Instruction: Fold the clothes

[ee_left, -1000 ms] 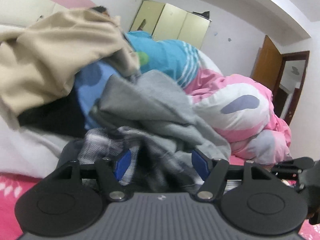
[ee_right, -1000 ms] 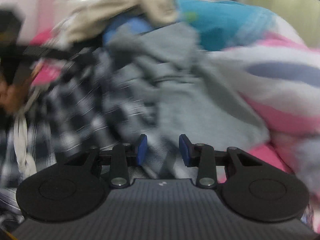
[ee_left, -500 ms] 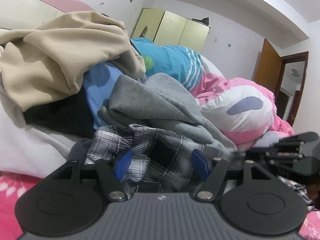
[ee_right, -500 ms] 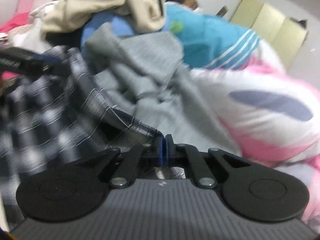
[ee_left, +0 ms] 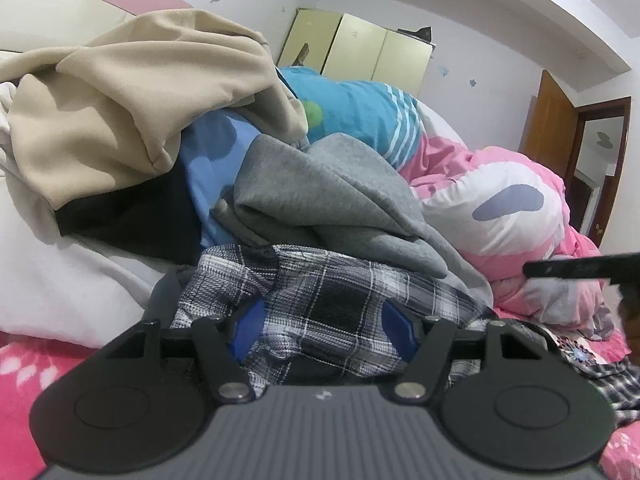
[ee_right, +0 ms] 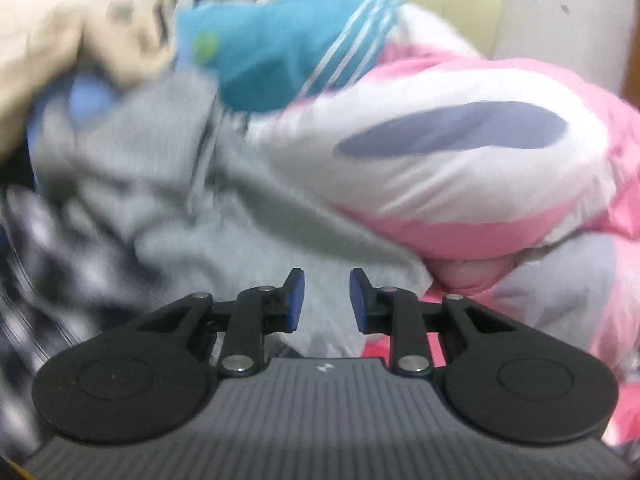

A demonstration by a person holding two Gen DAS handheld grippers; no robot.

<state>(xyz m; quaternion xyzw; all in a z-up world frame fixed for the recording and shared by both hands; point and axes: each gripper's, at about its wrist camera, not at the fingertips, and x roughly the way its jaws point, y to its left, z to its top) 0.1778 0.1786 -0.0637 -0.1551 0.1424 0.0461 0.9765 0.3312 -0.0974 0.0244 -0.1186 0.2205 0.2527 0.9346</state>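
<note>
Holding my left gripper [ee_left: 320,328] low over the bed, I point it slightly downward at the heap of clothes. Its jaws stand well apart, and the black-and-white plaid shirt [ee_left: 320,304] lies bunched between the blue pads [ee_left: 394,330]; I cannot tell whether the pads press on the cloth or only flank it. At far left of that view a beige garment [ee_left: 132,112] drapes over a white pillow [ee_left: 60,268], with something black [ee_left: 128,220] tucked beneath it. Next comes a light blue piece [ee_left: 212,160], then a grey sweatshirt [ee_left: 332,196] slumped on top of the plaid shirt. Behind them sits a turquoise top with white stripes [ee_left: 360,112], and to the right a pink and white quilt [ee_left: 500,208] is piled up. At the right edge a thin dark part of my right gripper [ee_left: 580,268] pokes into view, level with the quilt.

My right gripper [ee_right: 326,300] is tilted down toward the same pile, aimed at the grey sweatshirt's lower edge where it meets the quilt. Its jaws are opening, with a narrow gap, and nothing is caught between them. This view is blurred; the plaid shirt shows only as a smear at the left edge.
</note>
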